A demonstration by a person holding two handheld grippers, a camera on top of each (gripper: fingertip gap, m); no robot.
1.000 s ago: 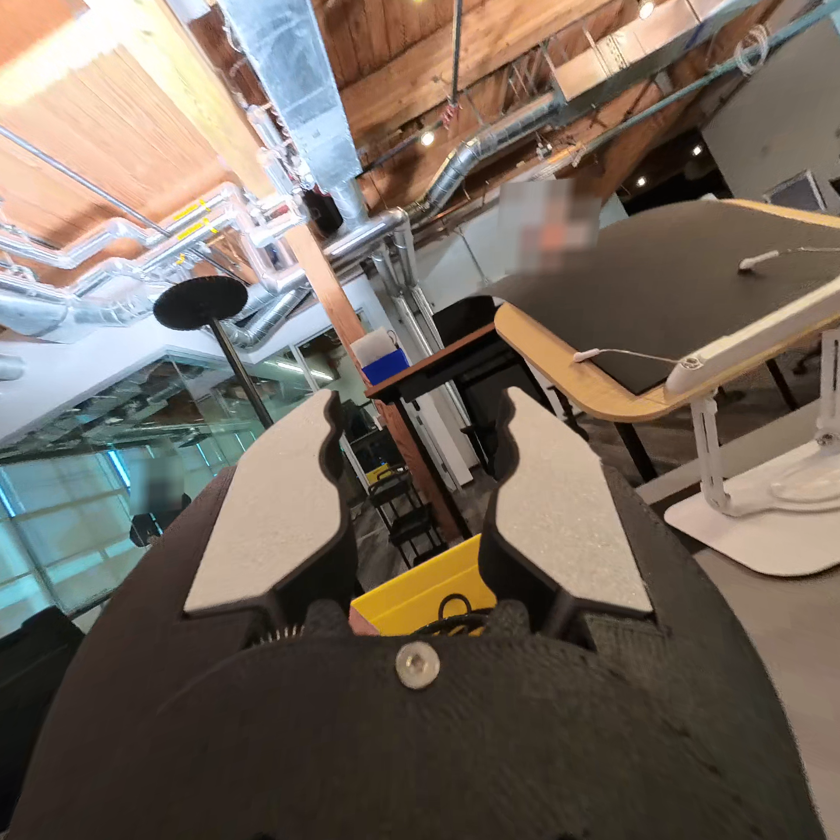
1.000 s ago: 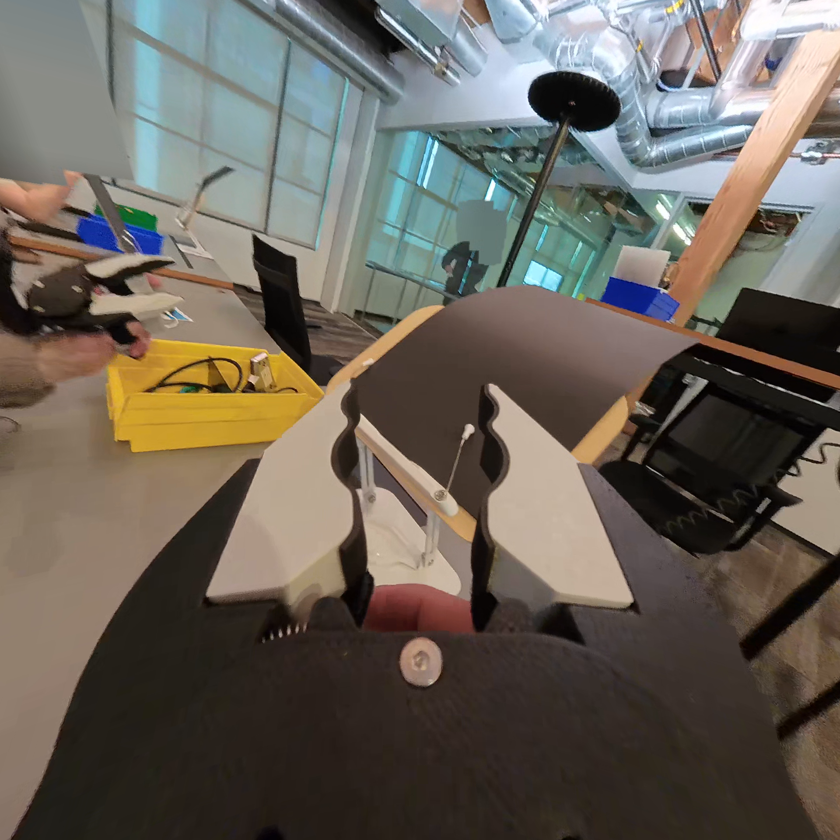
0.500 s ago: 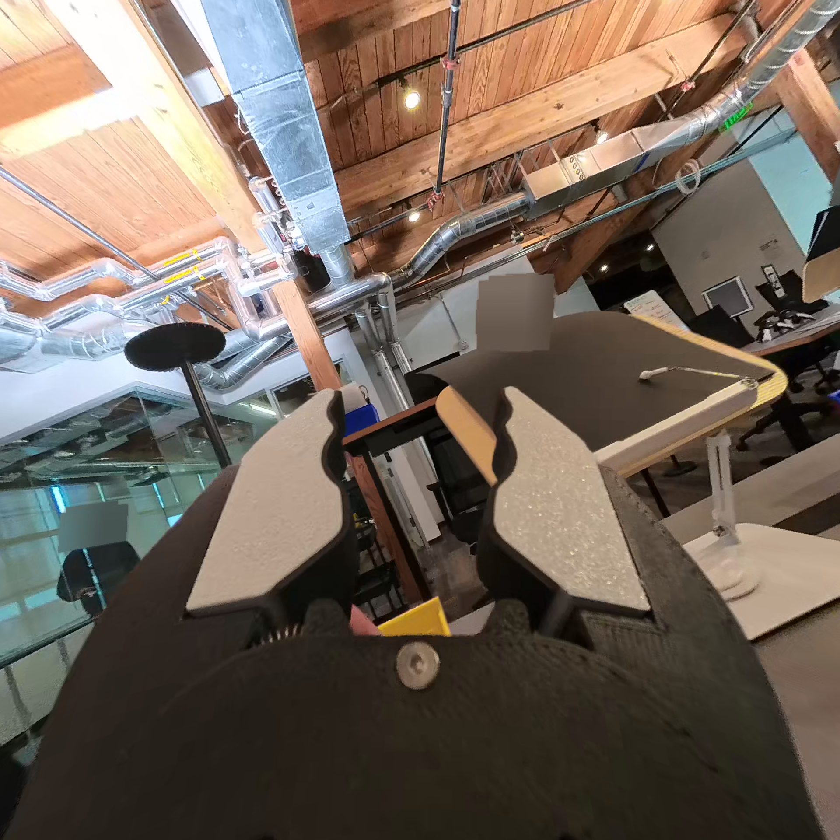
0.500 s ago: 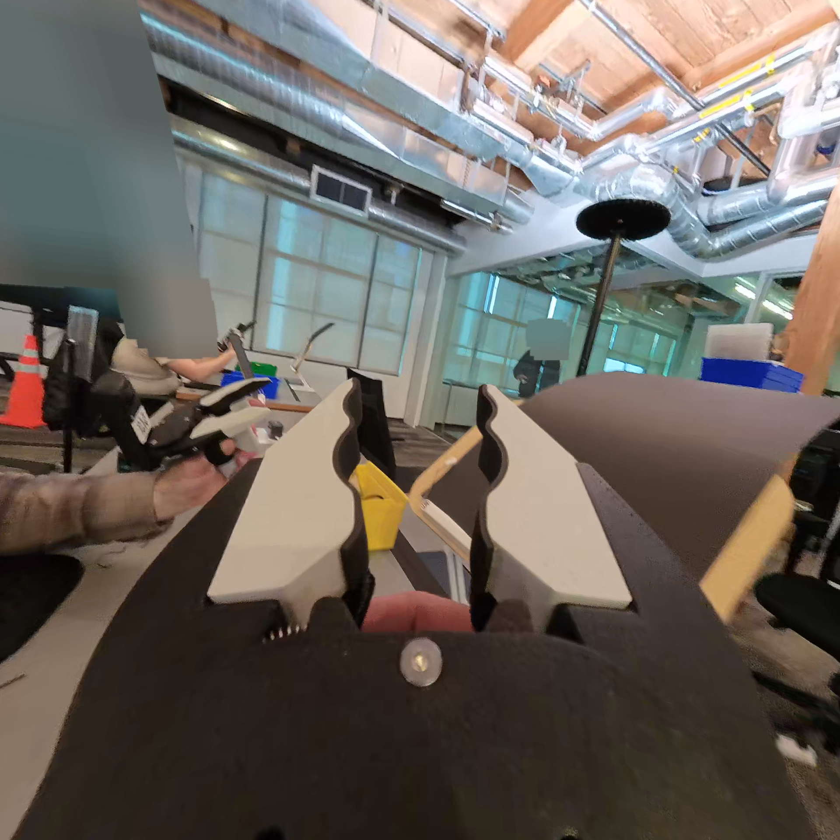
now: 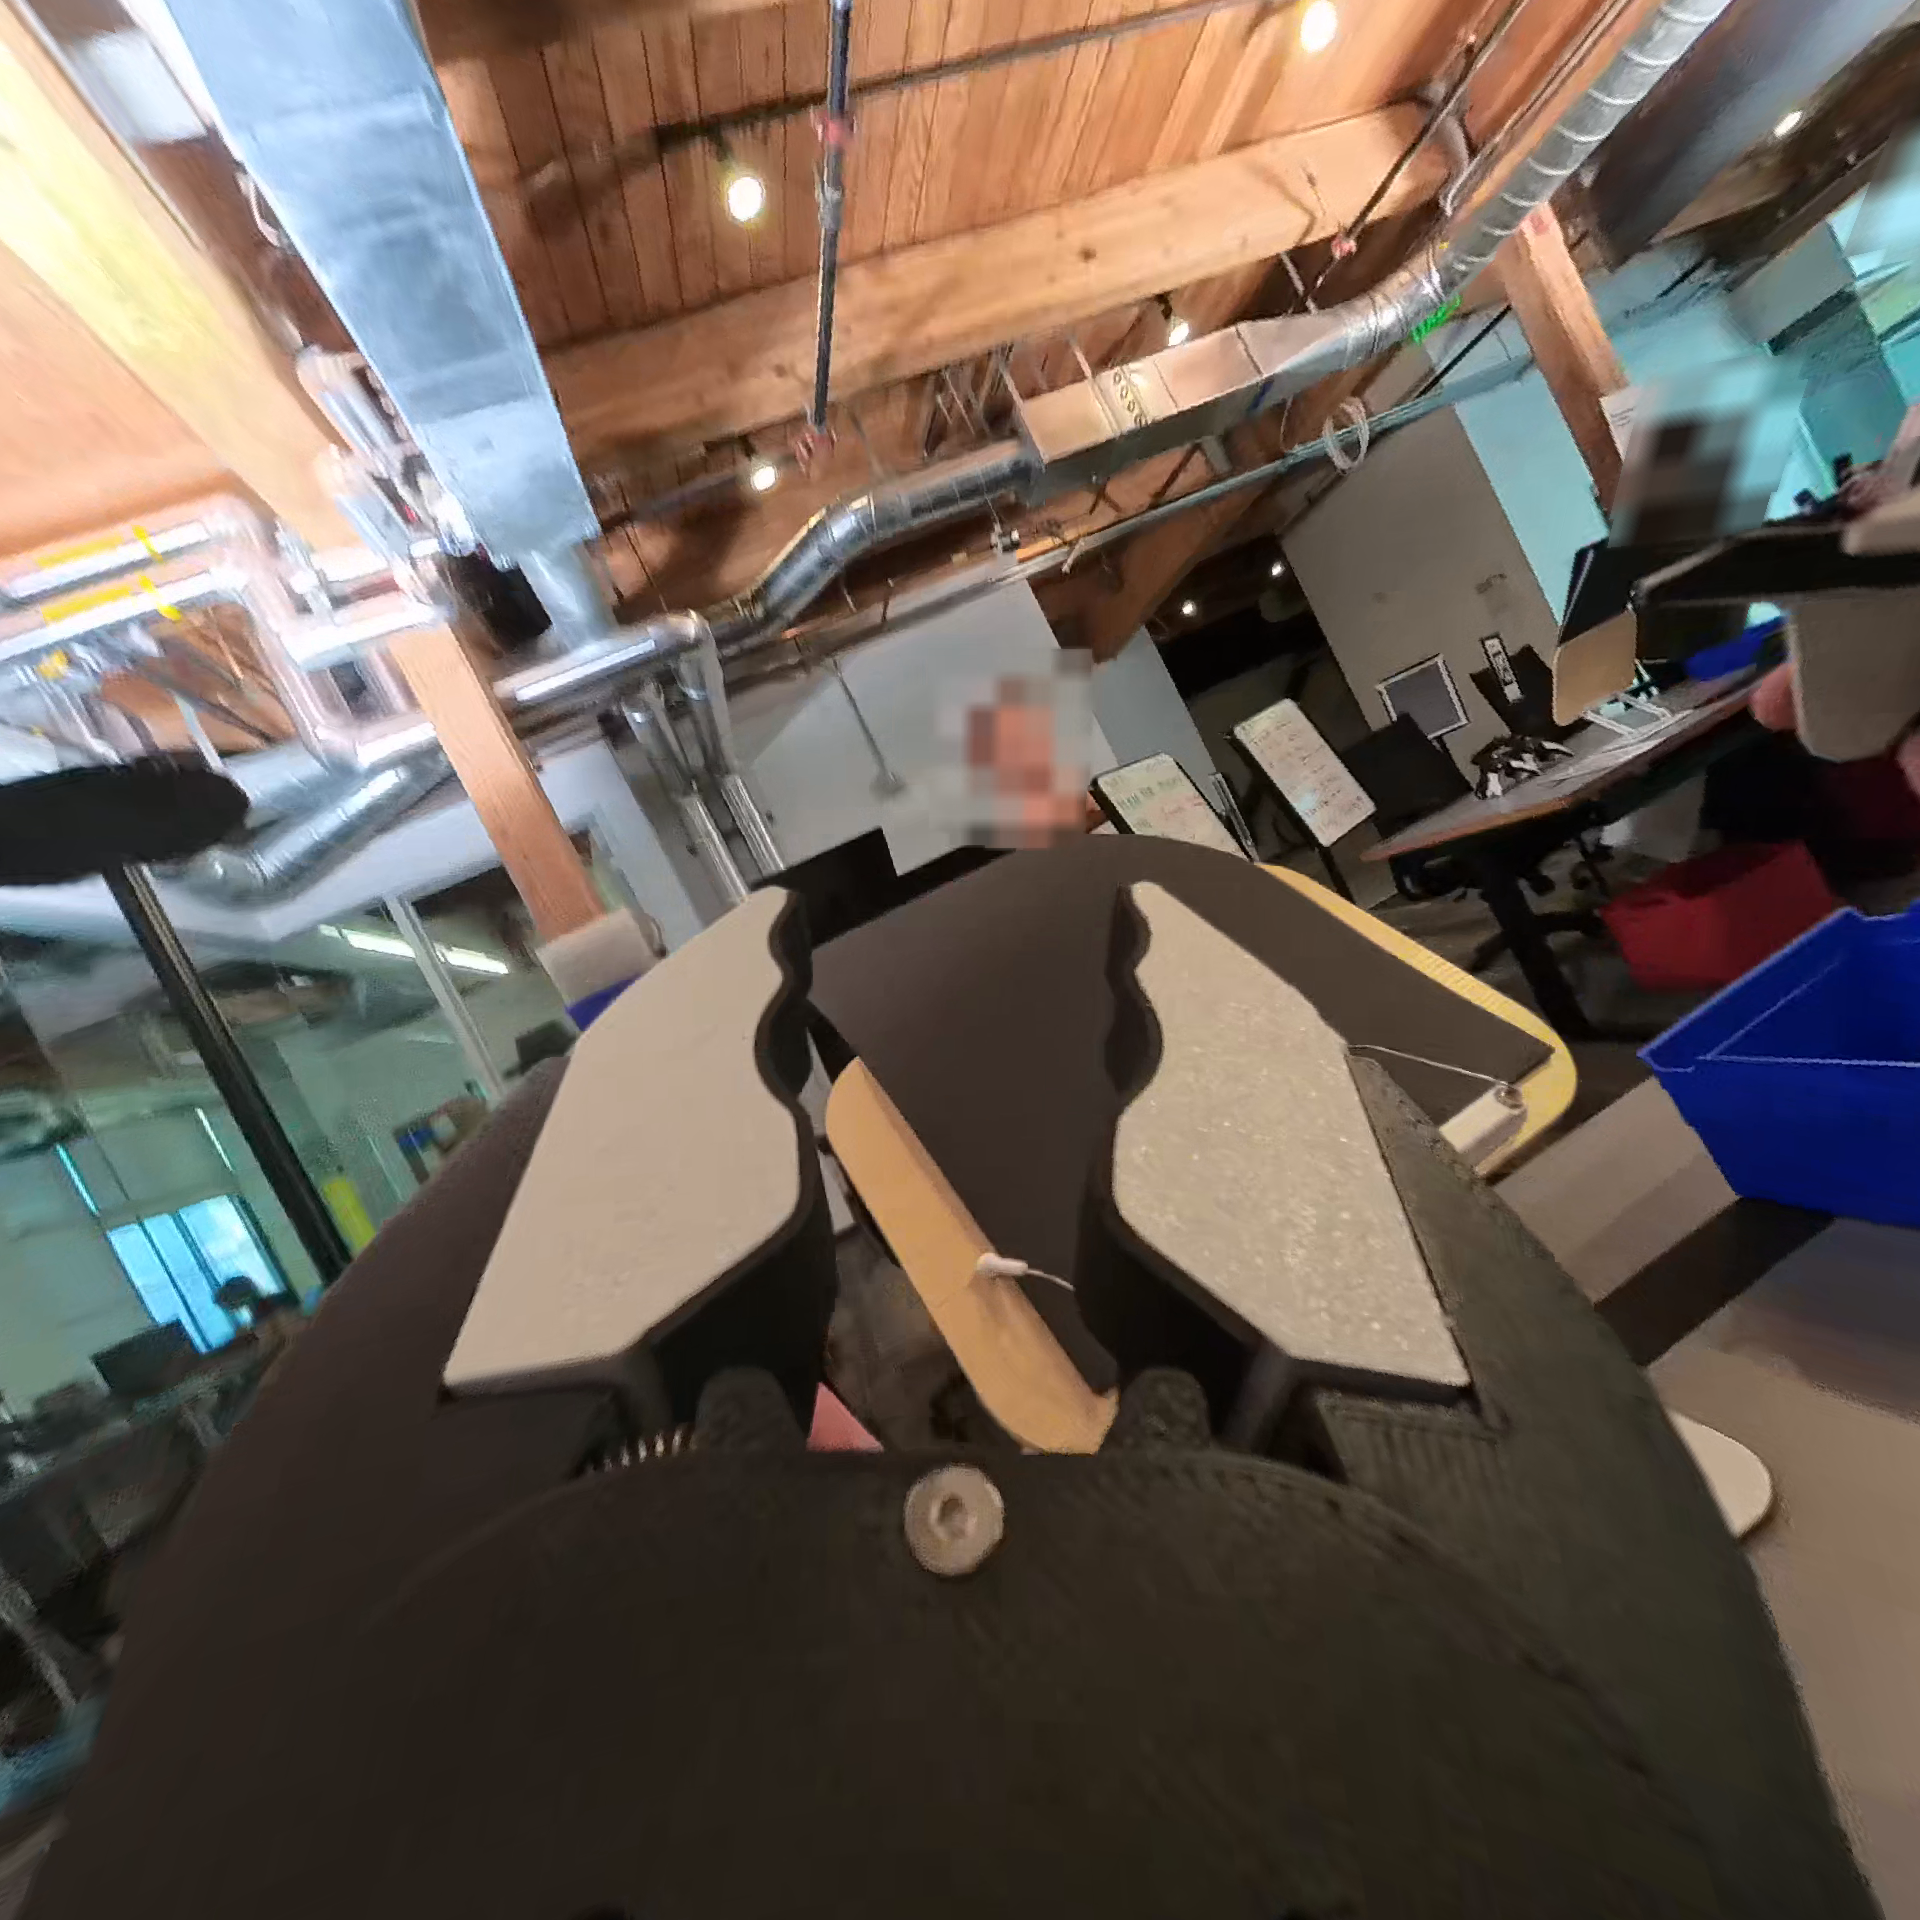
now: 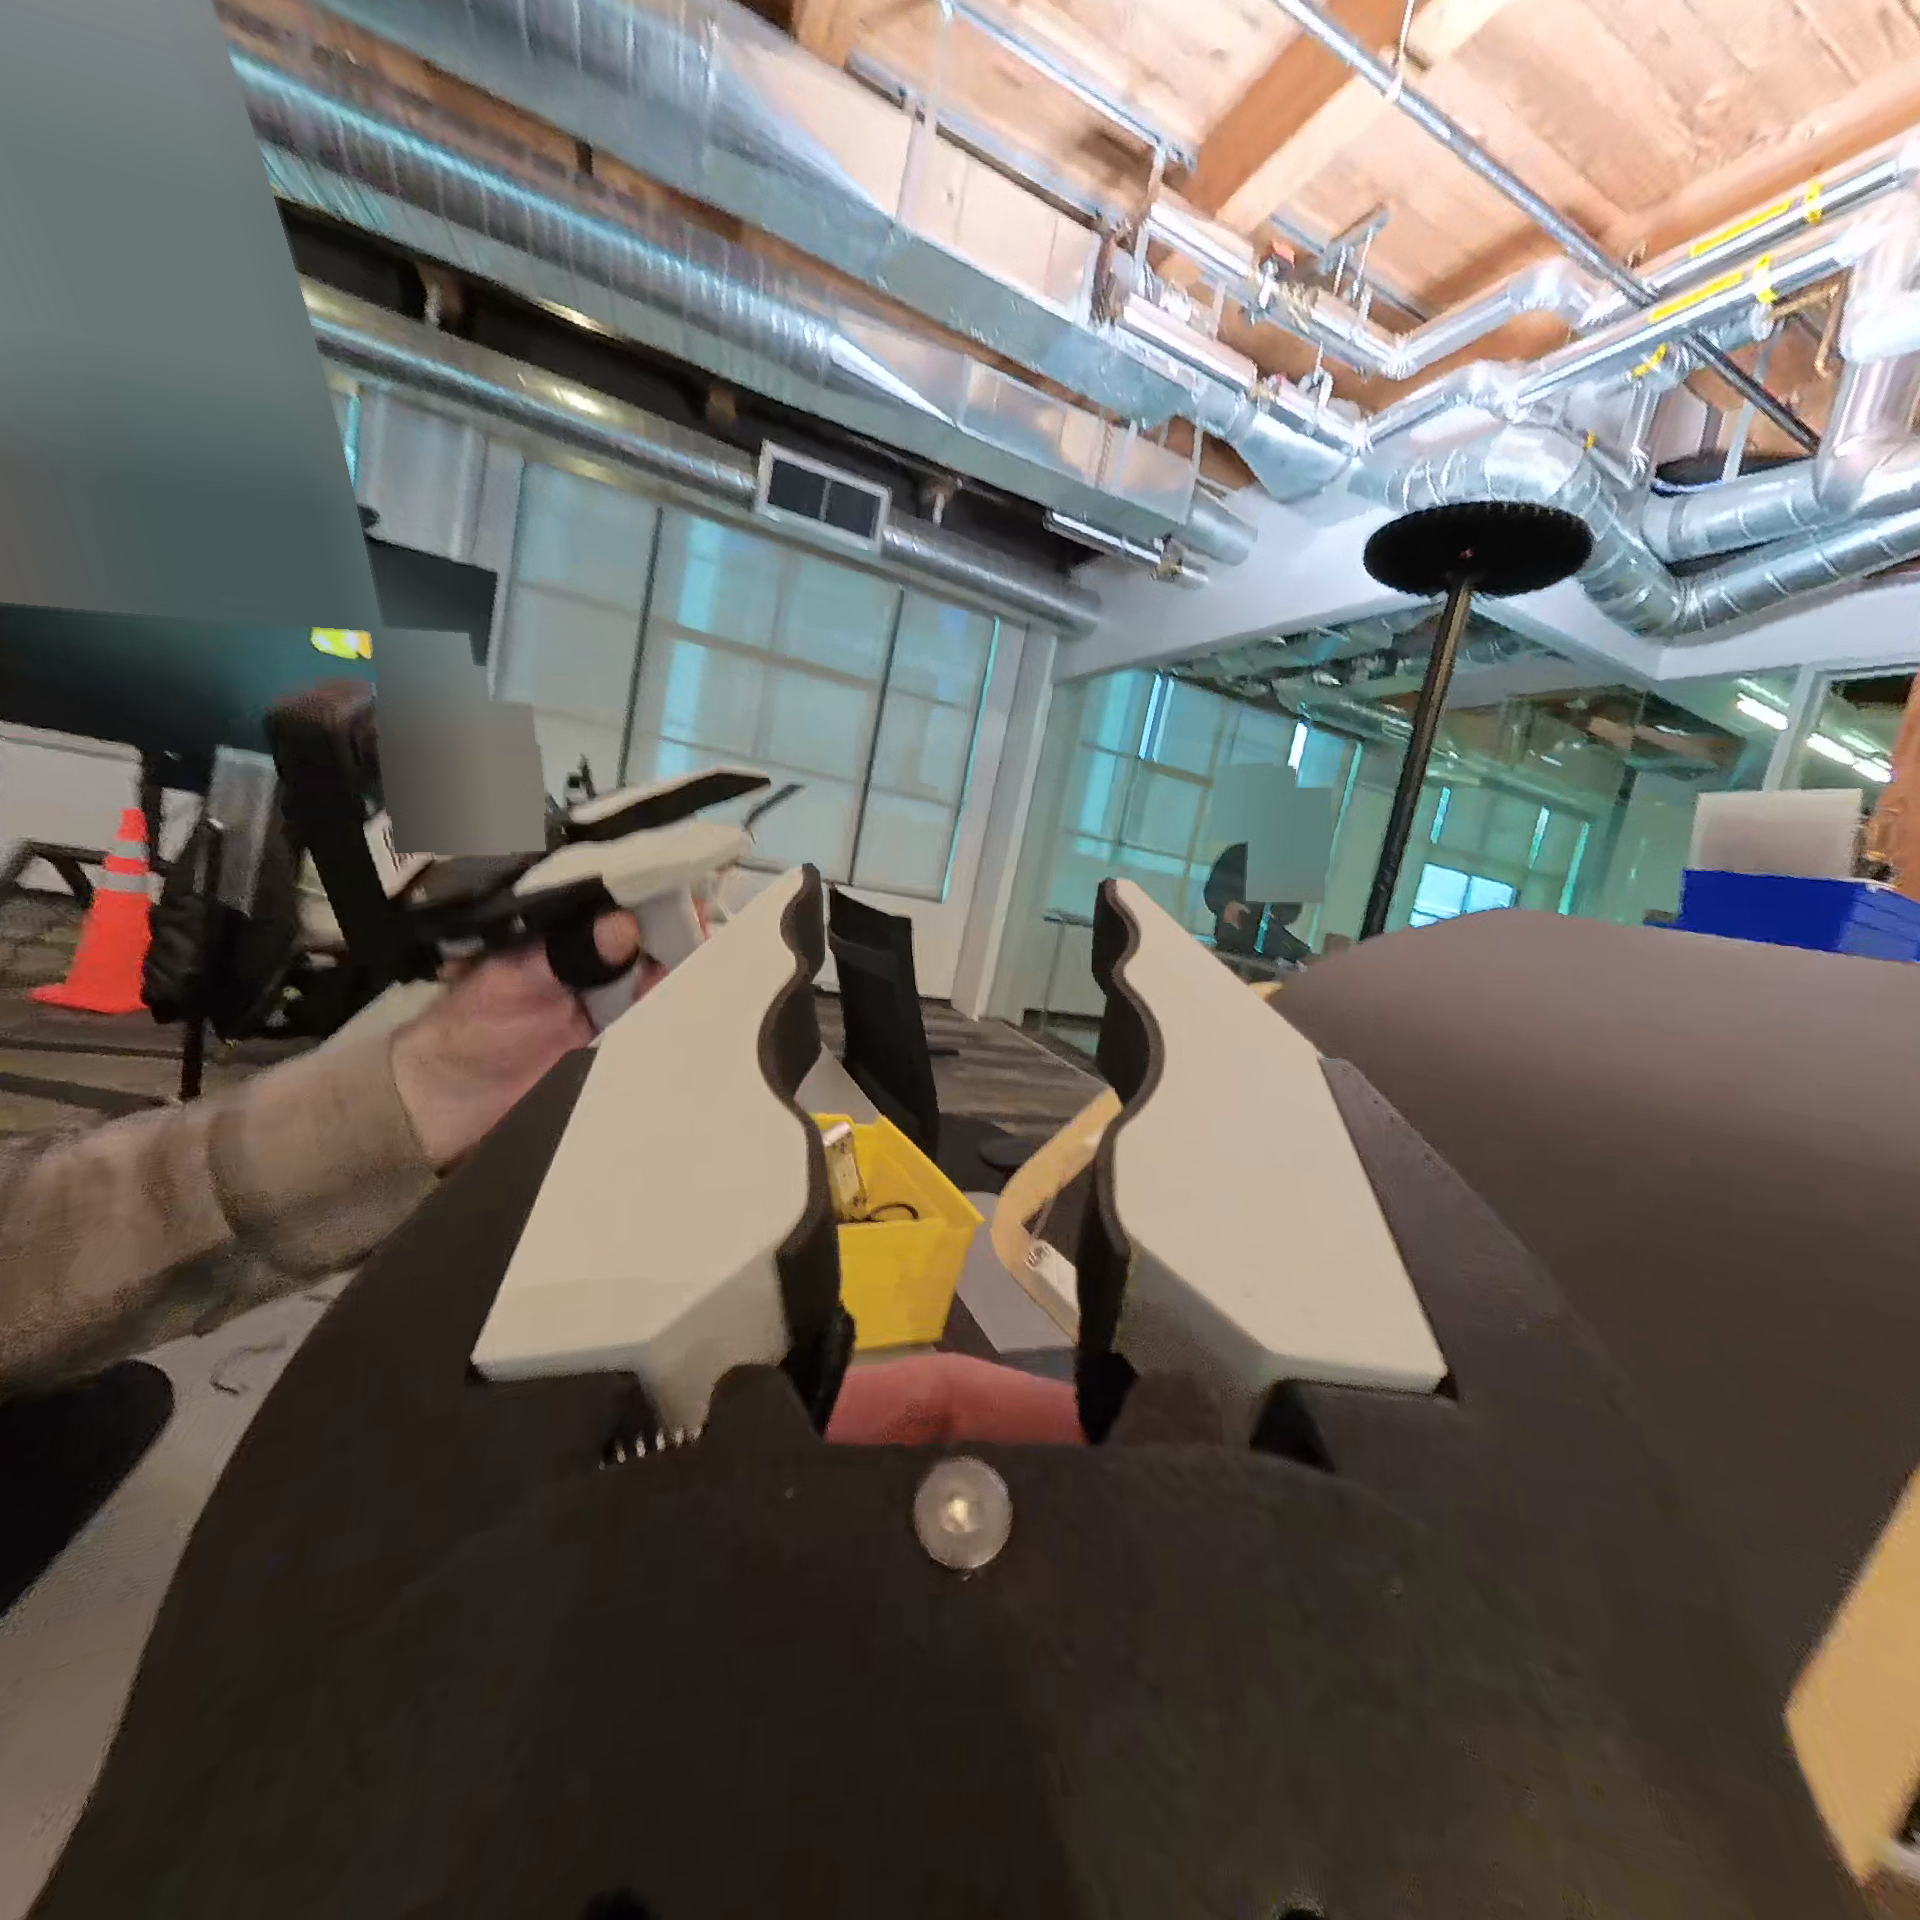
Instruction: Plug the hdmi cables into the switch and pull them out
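Note:
My left gripper (image 5: 956, 914) is open and empty, raised and pointing up toward the ceiling over a black board with a tan edge (image 5: 935, 1236). My right gripper (image 6: 956, 904) is open and empty, also lifted off the table. Between its fingers lies a yellow bin (image 6: 914, 1257) holding a black cable and a pale metal piece (image 6: 842, 1164). In the right wrist view a hand holds the left gripper (image 6: 753, 805) up at the left. I cannot make out the switch or any HDMI plug.
A blue bin (image 5: 1808, 1070) stands at the right in the left wrist view, on the grey table (image 5: 1818, 1382). The black board (image 6: 1579, 1091) fills the right of the right wrist view. A black chair (image 6: 883, 1008) and an orange cone (image 6: 109, 925) stand farther off.
Both grippers have lifted and tilted upward. The left view has swung right, losing the yellow bin and gaining the blue bin. The hand with the left gripper has risen in the right view.

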